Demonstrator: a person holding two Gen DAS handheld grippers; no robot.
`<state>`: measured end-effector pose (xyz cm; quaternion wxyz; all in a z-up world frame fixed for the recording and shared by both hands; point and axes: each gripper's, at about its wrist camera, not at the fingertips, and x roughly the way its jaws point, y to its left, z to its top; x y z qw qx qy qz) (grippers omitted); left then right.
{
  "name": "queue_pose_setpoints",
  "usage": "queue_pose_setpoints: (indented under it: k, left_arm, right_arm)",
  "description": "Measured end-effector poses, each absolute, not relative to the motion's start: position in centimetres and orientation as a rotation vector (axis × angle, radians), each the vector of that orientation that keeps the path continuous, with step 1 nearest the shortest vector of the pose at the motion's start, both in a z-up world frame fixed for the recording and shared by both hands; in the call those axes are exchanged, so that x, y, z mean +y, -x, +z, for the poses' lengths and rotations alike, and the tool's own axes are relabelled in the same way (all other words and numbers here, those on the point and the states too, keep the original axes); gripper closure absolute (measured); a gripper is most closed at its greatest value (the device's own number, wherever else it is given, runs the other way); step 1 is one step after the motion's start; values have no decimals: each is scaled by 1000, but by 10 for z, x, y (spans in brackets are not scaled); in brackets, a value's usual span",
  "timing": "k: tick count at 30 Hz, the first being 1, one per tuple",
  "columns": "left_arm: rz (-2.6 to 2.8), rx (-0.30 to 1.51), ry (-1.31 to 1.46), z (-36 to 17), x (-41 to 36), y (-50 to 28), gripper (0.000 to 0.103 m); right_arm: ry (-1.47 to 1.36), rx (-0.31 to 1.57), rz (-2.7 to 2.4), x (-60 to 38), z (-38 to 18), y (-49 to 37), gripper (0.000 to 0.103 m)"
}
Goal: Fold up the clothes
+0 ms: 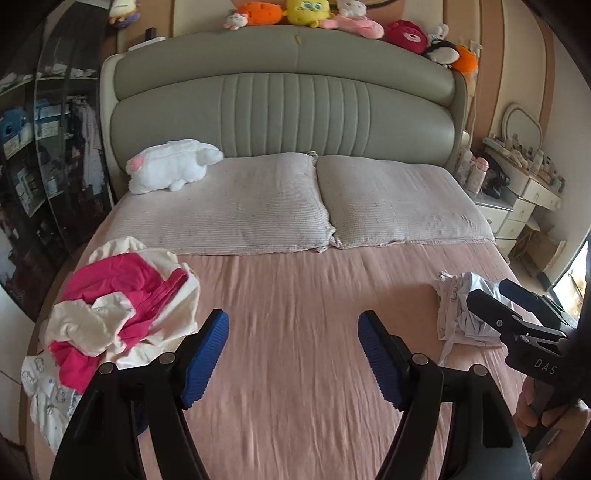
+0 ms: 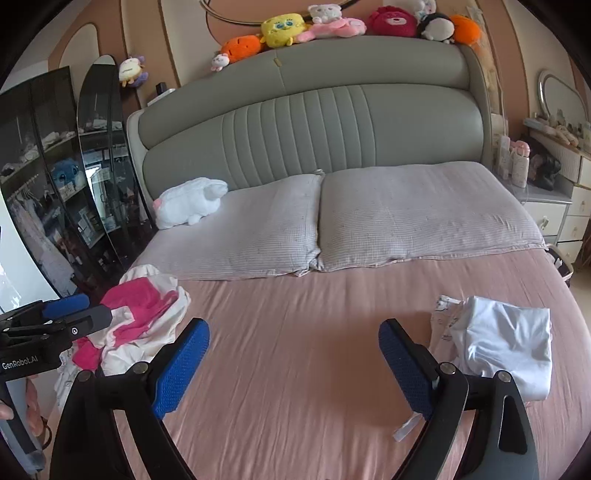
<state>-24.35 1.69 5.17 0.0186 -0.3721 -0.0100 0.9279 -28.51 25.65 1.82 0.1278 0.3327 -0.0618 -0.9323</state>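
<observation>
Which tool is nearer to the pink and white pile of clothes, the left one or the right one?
Left. The left tool hangs open just beside the pink and white pile of clothes, at the bed's left side. The right tool is open farther over, next to the folded white clothes.

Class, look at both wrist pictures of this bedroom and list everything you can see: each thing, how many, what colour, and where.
Bed sheet: one, pink, covering the mattress.
Pillows: two, pale striped, side by side below the headboard.
Headboard: one, grey-green, padded.
White plush: one, on the left pillow.
Plush toys: a row, mixed colours, atop the headboard.
Unfolded clothes pile: one, pink and white, left edge of the bed.
Folded clothes: one pale stack, right side.
Glass cabinet: one, dark, left.
Dresser: one, white, right.
Left tongs: open, empty.
Right tongs: open, empty.
</observation>
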Motion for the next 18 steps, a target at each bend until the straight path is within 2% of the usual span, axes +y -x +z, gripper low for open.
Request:
queue_pose_setpoints:
  k: [3,12,13,15,18]
  left_arm:
    - [2920,-36,1110,61,-3,209,32]
    - [2959,-308,943,82,-35,88,30]
    - [2965,-326,916,83,-36,74,27]
    - [2989,-296,875,85,-36,49,20]
    - [3048,-193,927,77,-32,28,20]
  right_arm:
    - [-958,-139,-2703,229,26,257,10]
    - [-972,-54,-2658,184,34,152,10]
    - [-981,-60,-2656,182,35,141,10]
    - [-988,-57,-2674,181,36,120,10]
    - [-996,-54,-2713,181,38,89,10]
